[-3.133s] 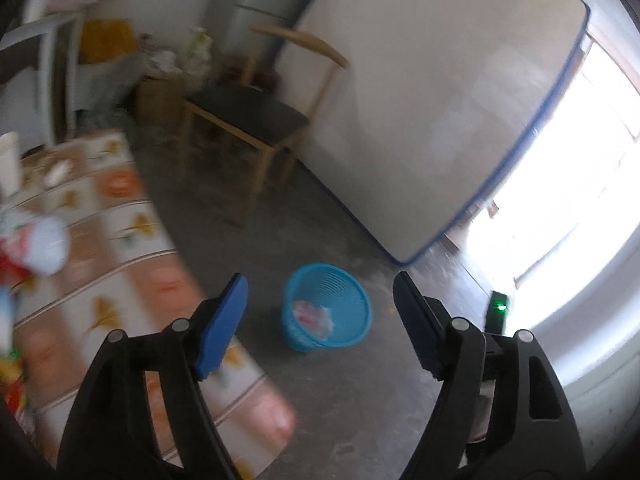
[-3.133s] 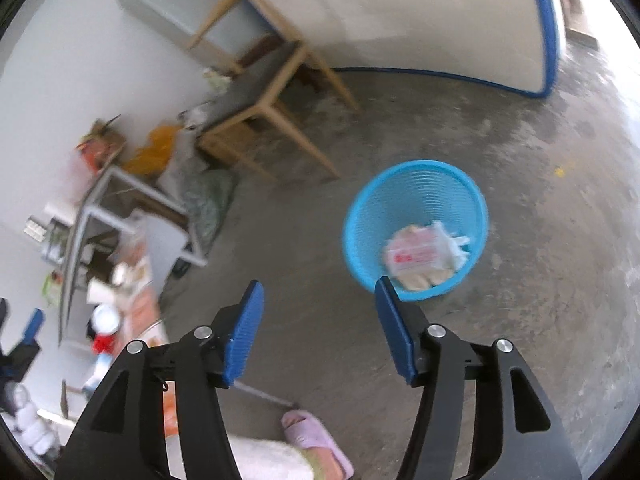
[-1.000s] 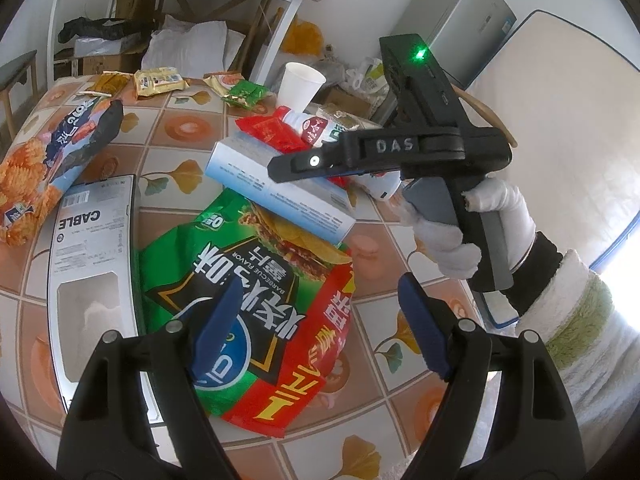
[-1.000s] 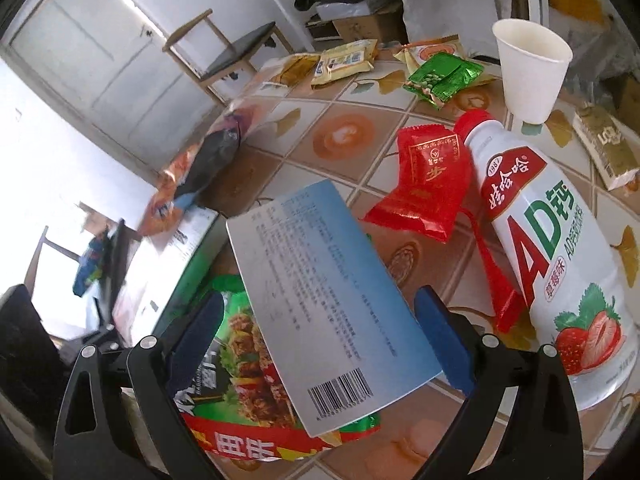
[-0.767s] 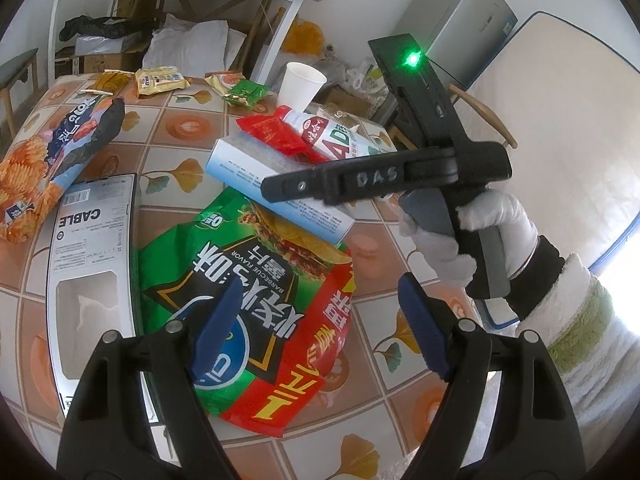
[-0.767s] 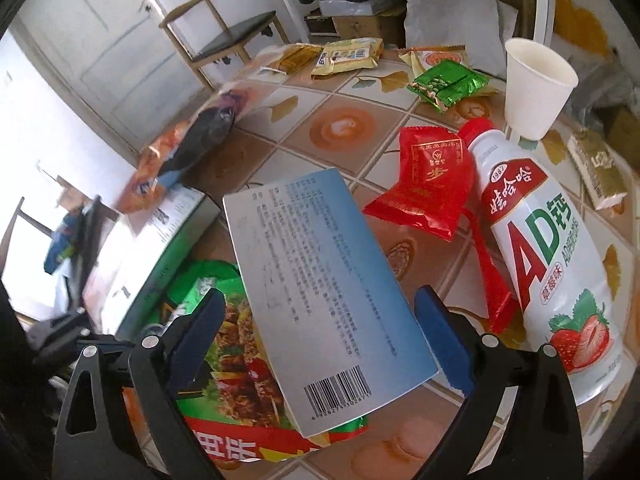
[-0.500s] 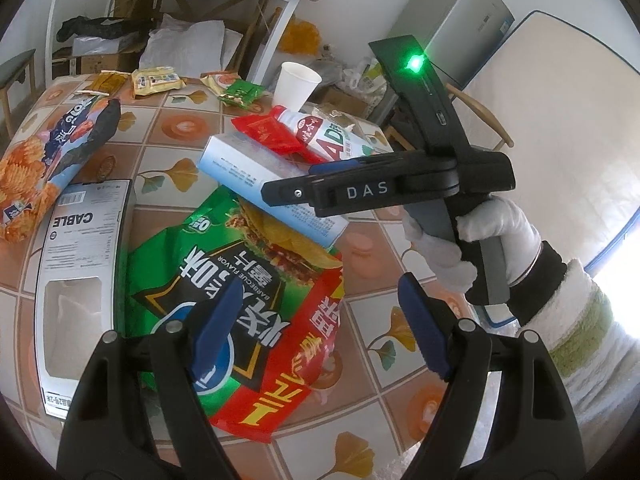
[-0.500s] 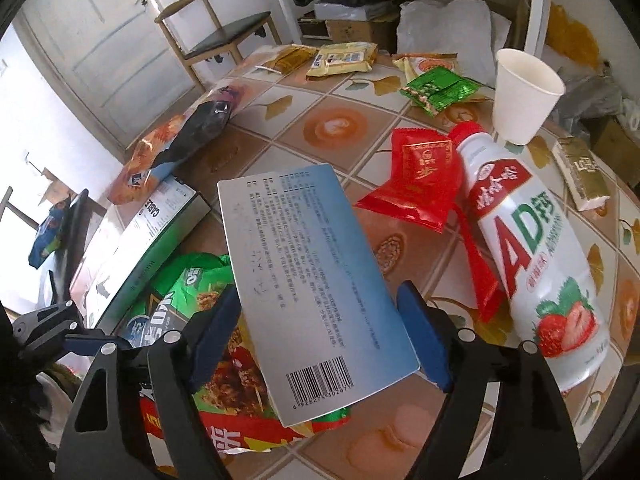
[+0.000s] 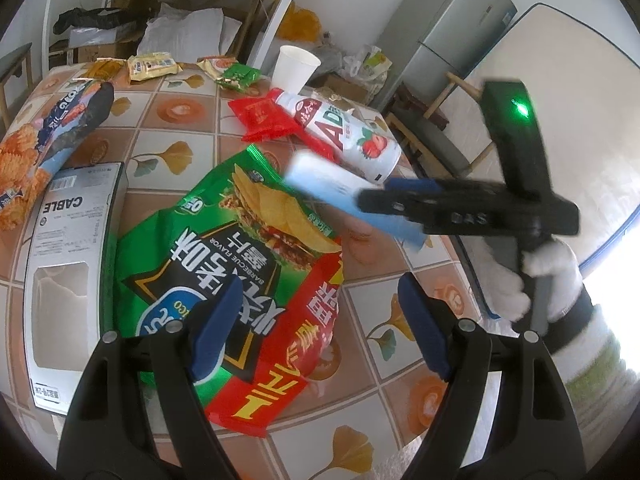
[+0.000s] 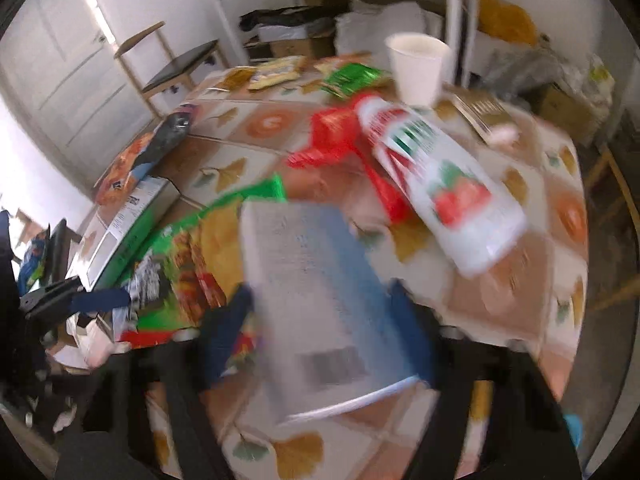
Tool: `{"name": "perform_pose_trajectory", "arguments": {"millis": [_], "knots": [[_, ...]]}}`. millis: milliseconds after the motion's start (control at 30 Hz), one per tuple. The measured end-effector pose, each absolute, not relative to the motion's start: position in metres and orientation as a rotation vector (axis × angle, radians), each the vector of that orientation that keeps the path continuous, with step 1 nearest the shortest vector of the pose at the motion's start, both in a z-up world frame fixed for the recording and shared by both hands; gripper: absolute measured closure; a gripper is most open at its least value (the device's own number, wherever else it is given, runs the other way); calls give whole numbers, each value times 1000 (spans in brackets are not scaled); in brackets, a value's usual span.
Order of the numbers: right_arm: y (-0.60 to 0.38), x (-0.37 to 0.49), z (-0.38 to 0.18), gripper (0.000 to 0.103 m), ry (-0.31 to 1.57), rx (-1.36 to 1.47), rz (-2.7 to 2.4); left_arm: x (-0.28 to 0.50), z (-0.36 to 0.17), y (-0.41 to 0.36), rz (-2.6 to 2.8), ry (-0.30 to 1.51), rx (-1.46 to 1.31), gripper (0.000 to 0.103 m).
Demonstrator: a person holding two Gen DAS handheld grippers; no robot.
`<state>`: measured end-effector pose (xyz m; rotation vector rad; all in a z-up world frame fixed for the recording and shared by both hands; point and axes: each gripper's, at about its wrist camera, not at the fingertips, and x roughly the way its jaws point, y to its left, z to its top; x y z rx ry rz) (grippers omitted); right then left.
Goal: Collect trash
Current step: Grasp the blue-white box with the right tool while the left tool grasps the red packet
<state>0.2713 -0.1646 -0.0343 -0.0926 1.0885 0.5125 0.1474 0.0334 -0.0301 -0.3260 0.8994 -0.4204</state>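
The right gripper (image 10: 320, 340) was seen closing on a pale blue box (image 10: 320, 292), whose long body lay between the jaws and ran out toward twelve o'clock in the blurred right wrist view; whether the pads were yet pressing on its sides could not be told. In the left wrist view the box (image 9: 340, 194) appeared at about one o'clock, its far end raised clear of the tiled table (image 9: 280, 420). The box was probably taken by its narrow sides because its flat face was too broad for the jaws.

The left gripper (image 9: 316, 328) was held wide open and empty above a green and red crisp bag (image 9: 240, 260), which lay flat at the centre of the table, apparently in readiness for the next piece of trash. A white drink bottle (image 9: 348, 136) lay on its side at twelve o'clock, just beside a red wrapper (image 9: 264, 118), with a paper cup (image 9: 294, 68) standing upright beyond it. A cable carton (image 9: 68, 260) lay at nine o'clock. No bin was visible in either view.
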Motion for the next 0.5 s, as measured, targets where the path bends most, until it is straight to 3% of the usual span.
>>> {"name": "perform_pose_trajectory", "arguments": {"millis": [300, 367, 500], "knots": [[-220, 230, -41, 40, 1112, 65, 462, 148, -32, 30, -402, 914, -310, 27], [-222, 228, -36, 29, 1085, 84, 480, 150, -31, 30, -394, 915, -310, 27], [-212, 241, -34, 21, 1036, 62, 495, 150, -28, 31, -380, 911, -313, 27]]}}
